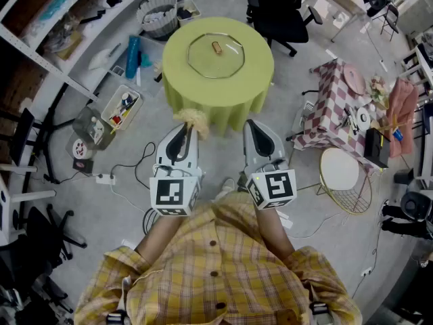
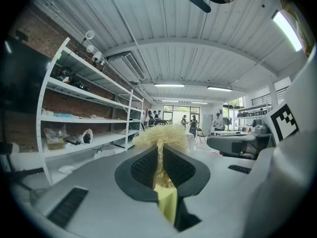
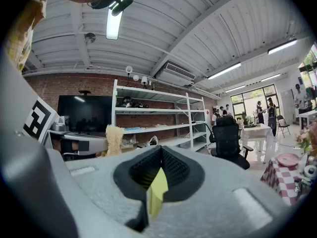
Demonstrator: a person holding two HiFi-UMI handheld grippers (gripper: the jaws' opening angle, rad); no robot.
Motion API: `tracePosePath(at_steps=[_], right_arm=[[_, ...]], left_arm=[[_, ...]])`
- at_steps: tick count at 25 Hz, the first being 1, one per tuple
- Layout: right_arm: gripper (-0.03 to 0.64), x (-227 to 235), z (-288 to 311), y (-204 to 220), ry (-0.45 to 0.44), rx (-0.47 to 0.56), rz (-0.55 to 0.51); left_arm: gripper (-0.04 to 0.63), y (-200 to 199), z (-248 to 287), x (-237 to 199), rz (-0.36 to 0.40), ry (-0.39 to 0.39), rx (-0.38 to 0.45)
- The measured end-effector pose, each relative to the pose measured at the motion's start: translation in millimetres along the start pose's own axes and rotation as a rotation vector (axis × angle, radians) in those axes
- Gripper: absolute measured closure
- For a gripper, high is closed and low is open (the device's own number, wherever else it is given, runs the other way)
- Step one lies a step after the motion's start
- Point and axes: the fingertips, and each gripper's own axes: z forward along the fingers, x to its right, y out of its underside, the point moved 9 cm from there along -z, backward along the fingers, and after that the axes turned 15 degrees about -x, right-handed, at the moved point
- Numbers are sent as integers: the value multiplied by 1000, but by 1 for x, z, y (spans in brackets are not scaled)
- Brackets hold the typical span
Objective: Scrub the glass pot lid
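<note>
Head view showed the glass pot lid (image 1: 216, 54) lying mid-way on the round green surface (image 1: 177, 87), at twelve o'clock from me. My left claw (image 1: 184, 131) was clamped on a straw-coloured scrubber (image 1: 193, 119). My right claw (image 1: 254, 128) was closed, holding nothing.

Workshop or lab, probably: brick wall (image 3: 59, 86), white shelves (image 3: 158, 118), office chair (image 3: 229, 138), cables (image 1: 132, 171) trailing over concrete floor (image 1: 67, 208).
</note>
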Motion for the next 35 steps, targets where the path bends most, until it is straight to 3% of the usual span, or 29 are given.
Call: tracePosePath(at_steps=[12,28,35], right_arm=[[620,27,-9,5,-48,5,0],[620,104,-36,17,-103,27,24],[620,122,-16,20,-110,16,61]], left_arm=[[561,1,14,28,-10,-19,-8],[562,1,37,96,-49,-91,-20],[563,5,56,94,-36,-109,-58]])
